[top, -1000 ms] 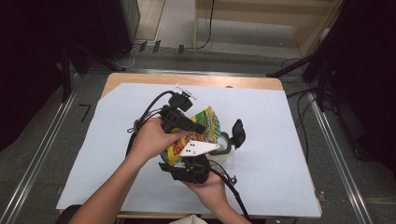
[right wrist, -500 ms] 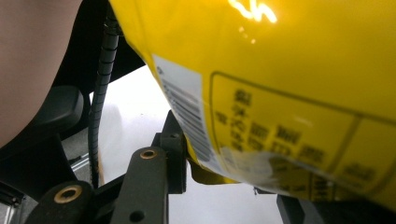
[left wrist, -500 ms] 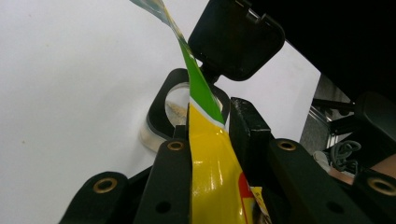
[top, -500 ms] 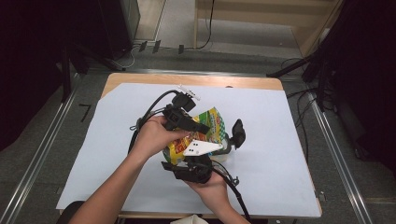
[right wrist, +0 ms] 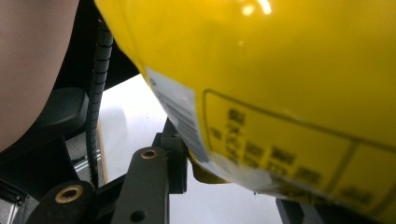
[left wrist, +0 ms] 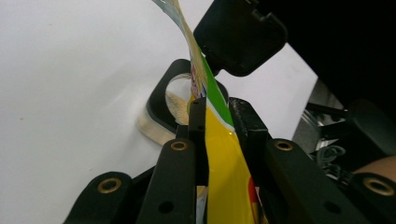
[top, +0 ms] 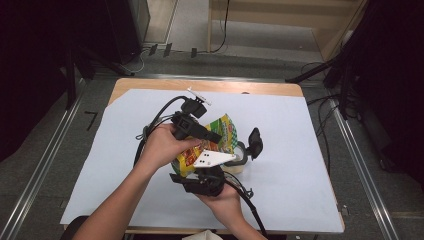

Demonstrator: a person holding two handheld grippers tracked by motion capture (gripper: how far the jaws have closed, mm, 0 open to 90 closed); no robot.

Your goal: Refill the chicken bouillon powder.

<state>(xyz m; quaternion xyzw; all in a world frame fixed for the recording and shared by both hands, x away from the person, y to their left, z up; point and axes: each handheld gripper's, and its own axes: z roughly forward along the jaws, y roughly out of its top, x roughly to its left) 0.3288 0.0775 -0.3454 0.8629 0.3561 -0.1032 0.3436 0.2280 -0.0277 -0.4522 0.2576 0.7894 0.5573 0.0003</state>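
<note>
Tilting further since a second ago, the yellow snack pouch (top: 220, 137), clamped by left tool (left wrist: 217, 121) and right tool (right wrist: 224, 179), seems to be pouring into the jar (top: 239, 159) below.

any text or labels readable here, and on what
None can be read.
Yellow bag: a boxed panel of dark print in the right gripper view, too blurred to read.
Same bag in the high view: coloured print, too small to read.
White plate on the right hand-held gripper: only dots, no text.

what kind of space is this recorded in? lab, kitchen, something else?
Likely a lab or data-collection rig, not a kitchen: a table covered with a plain white sheet, metal rails on the floor alongside it, and cables trailing behind.
</note>
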